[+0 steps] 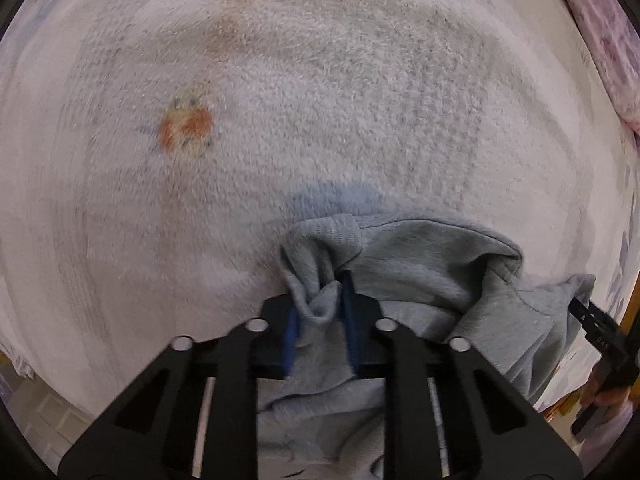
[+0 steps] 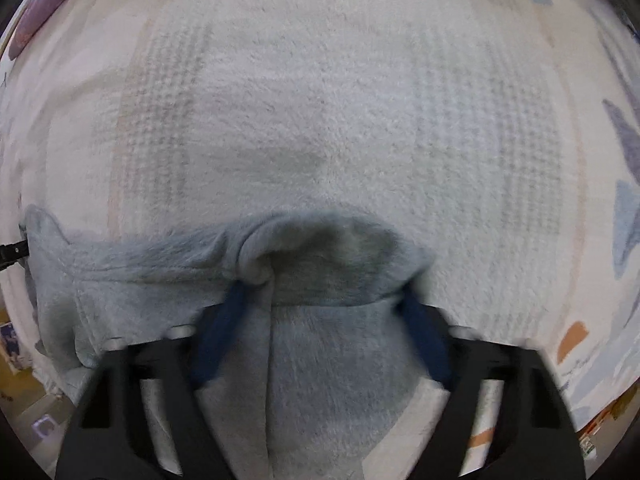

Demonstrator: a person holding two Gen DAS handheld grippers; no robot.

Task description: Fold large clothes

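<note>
My left gripper (image 1: pixel 320 312) pinches the grey sweatshirt (image 1: pixel 432 280) hem; right gripper (image 2: pixel 320 320) fingers straddle it, not yet pinching; soft, floppy fleece; best held at the edges.

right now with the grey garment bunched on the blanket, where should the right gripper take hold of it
Grip the rolled top edge of the grey garment, coming straight down from above. That edge stands up in a thick ridge between the right gripper fingers, proud of the blanket.

Grey garment (image 1: pixel 420 280) cut off by bottom edge; right-view blanket (image 2: pixel 320 100) motion-blurred.
</note>
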